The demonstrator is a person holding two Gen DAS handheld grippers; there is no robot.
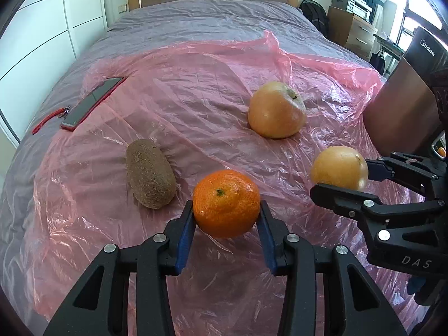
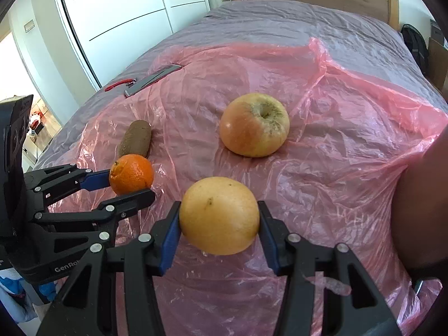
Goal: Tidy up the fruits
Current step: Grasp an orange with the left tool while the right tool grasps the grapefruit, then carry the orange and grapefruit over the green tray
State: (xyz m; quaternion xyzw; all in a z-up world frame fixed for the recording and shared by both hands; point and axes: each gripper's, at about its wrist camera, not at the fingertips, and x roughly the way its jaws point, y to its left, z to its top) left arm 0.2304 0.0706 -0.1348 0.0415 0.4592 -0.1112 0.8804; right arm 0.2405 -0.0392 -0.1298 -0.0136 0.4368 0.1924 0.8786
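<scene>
The tangerine sits clamped between my left tongs, pads on its two flanks, just above the pink plastic sheet on the bed. It looks light, with loose, slightly soft peel, so I judge a gentle squeeze across its widest part enough. My right tongs grip the yellow citrus the same way; it seems heavier, firmer and smoother, likelier to slip. The apple and the kiwi lie on the sheet, apart. A phone rests farther off.
</scene>
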